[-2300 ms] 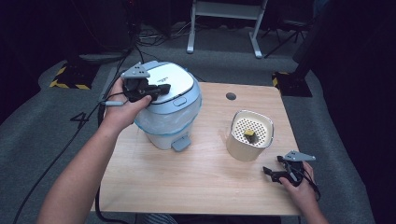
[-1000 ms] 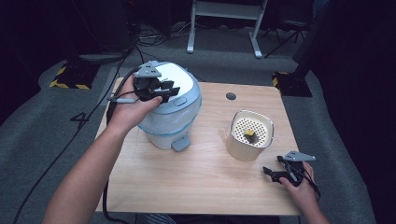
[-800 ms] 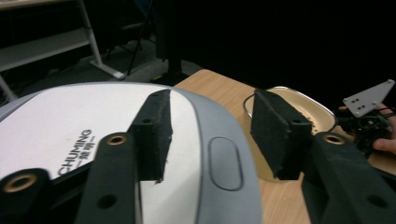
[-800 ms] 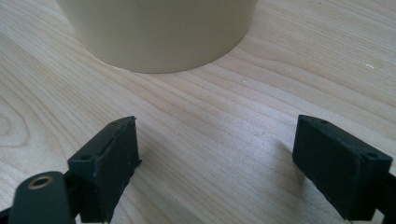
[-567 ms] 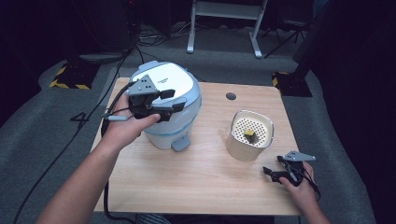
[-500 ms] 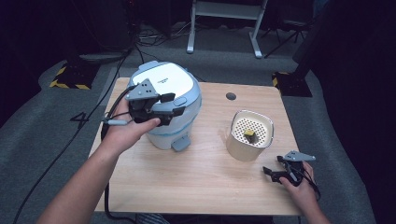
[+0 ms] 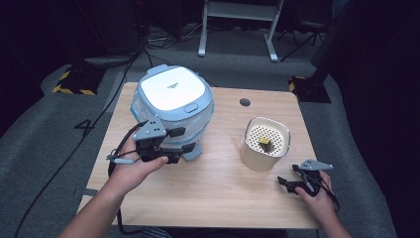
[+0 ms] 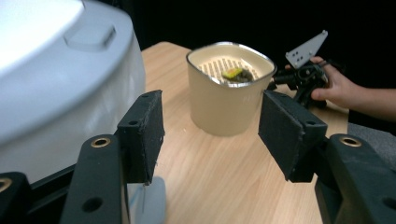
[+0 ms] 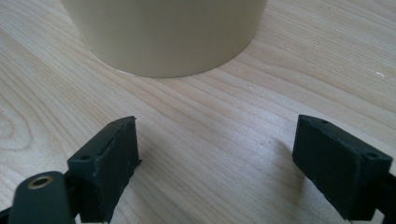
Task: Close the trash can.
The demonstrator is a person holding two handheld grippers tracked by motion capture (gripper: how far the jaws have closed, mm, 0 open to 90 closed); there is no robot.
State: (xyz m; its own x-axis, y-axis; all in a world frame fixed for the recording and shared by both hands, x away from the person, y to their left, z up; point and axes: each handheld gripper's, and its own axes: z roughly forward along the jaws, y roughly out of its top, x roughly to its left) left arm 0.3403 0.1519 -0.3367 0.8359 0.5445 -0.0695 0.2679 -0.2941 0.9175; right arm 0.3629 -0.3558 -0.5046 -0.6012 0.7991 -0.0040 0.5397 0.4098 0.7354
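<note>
A white and light-blue rice cooker (image 7: 171, 101) stands at the back left of the wooden table (image 7: 213, 193), its lid down. My left gripper (image 7: 182, 141) is held low in front of the cooker's base, open and empty. In the left gripper view the left gripper (image 8: 210, 126) has the cooker (image 8: 56, 79) on its left and looks toward a cream pot (image 8: 229, 98). The cream pot (image 7: 265, 144) has a perforated insert with a small yellow and dark piece (image 7: 265, 142) on it. My right gripper (image 7: 288, 177) rests open near the front right edge, aimed at the pot (image 9: 168, 32).
A round dark hole (image 7: 244, 102) sits in the tabletop behind the pot. A cable (image 7: 64, 163) trails from the left gripper over the table's left edge to the floor. A white metal stand (image 7: 237, 25) is on the floor beyond the table.
My left gripper has come off the cooker's lid and dropped down in front of the cooker, toward the table. The right gripper has not moved.
</note>
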